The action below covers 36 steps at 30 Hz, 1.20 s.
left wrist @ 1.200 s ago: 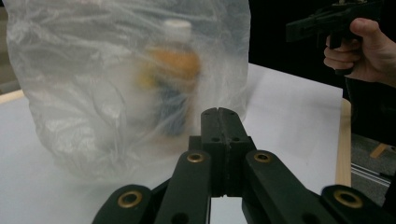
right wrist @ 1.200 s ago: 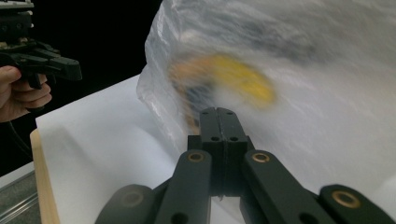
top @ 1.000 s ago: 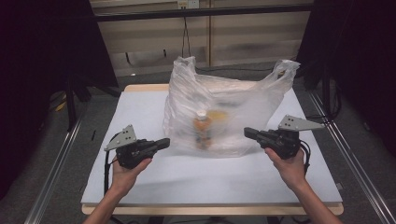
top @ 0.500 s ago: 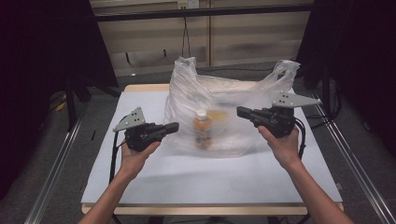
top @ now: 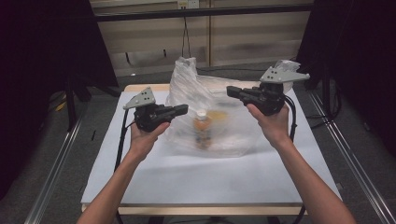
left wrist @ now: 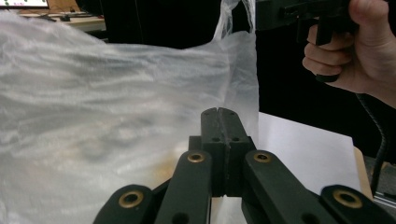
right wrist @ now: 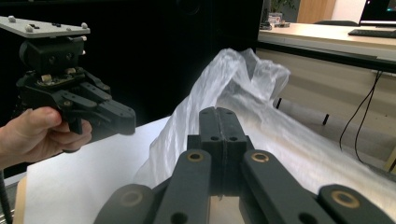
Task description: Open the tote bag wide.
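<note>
bottle (top: 202,132) in bag (top: 224,107), high view

A white table (top: 140,177) before dangling black cables (top: 187,39).

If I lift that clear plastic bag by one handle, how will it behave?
The plastic bag looks thin and crinkled, so it will probably sag and stretch rather than hold its shape. The bottle standing inside would likely tip and slide to the lowest corner. The glossy film may slip between shut pads.
</note>
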### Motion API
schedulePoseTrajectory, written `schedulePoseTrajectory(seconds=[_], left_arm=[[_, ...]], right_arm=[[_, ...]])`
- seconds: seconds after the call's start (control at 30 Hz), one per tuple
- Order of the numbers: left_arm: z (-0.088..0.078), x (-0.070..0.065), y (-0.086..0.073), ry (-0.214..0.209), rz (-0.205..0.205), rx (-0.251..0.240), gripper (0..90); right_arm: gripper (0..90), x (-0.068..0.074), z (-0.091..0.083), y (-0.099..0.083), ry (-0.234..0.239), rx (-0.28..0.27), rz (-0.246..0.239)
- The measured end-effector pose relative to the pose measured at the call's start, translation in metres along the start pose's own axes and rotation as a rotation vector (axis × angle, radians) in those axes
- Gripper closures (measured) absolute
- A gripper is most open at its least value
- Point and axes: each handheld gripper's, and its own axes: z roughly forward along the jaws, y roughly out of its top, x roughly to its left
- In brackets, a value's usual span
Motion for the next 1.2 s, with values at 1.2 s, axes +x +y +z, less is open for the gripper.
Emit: schedulePoseTrajectory(seconds=[1.2], left_arm=[[0.042, 0.010, 0.027, 0.024, 0.010, -0.005, 90.0]], right_arm=[[90.0, 0.022, 0.083, -0.047, 0.116, 0.173, 0.024]])
